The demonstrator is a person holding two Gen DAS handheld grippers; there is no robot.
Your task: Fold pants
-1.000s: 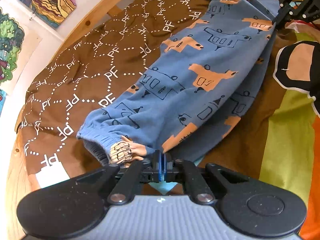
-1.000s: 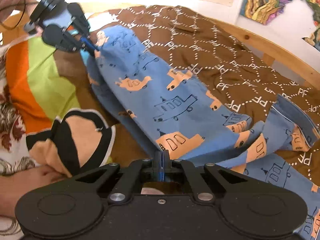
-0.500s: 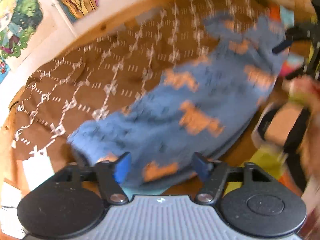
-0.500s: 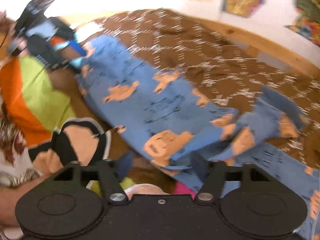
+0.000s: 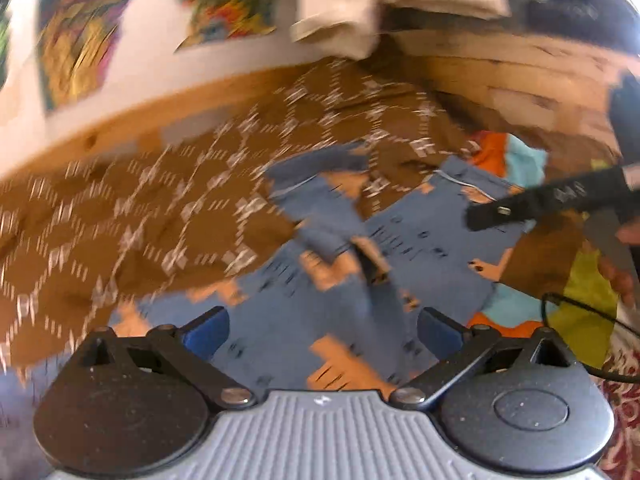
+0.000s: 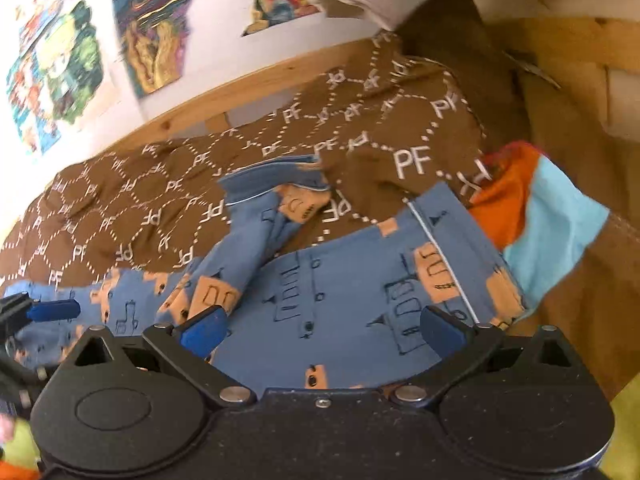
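I see both sets of fingers spread wide, gripping nothing. Blue printed pants (image 6: 344,280) lie on the brown bedspread (image 6: 160,200), directly ahead of and under the right gripper (image 6: 322,326). Left gripper (image 5: 322,328) hangs over the pants too; that view's blurred.

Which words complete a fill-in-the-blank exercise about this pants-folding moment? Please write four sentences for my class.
1. The right gripper has its jaws ____.
2. The blue pants carry vehicle prints in the colour ____.
3. The pants lie on a brown bedspread printed with the white letters ____.
4. The left gripper grips ____.

Missing words: open; orange; PF; nothing
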